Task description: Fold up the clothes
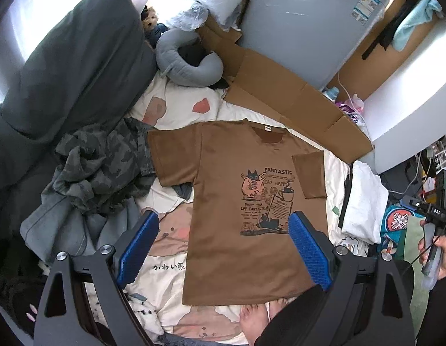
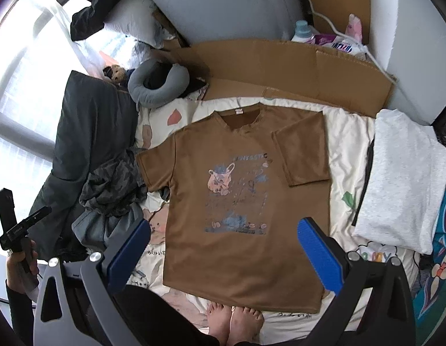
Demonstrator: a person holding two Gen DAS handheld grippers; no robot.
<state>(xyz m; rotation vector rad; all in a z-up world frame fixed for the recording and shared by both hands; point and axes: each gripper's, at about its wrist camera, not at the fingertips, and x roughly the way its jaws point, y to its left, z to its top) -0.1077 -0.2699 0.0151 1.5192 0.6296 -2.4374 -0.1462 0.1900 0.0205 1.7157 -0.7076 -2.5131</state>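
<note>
Covering cream bedsheet [image 2: 342, 132]: brown T-shirt [image 2: 240, 201], cardboard [image 2: 280, 66].

Daylight enters from the window [image 2: 24, 92] at left; I see it blown out to white in both views. The bed [image 1: 251, 115] is evenly lit, shadows soft. The shirt [image 2: 243, 201] print looks washed out and bluish in the right wrist view (sharper in the left). Strong fisheye bending at the edges, dark vignette in the corners. Focus is good centrally, softer toward the rim.

Blue-padded black grippers [image 1: 220, 248], bare feet [image 2: 234, 323]
</note>
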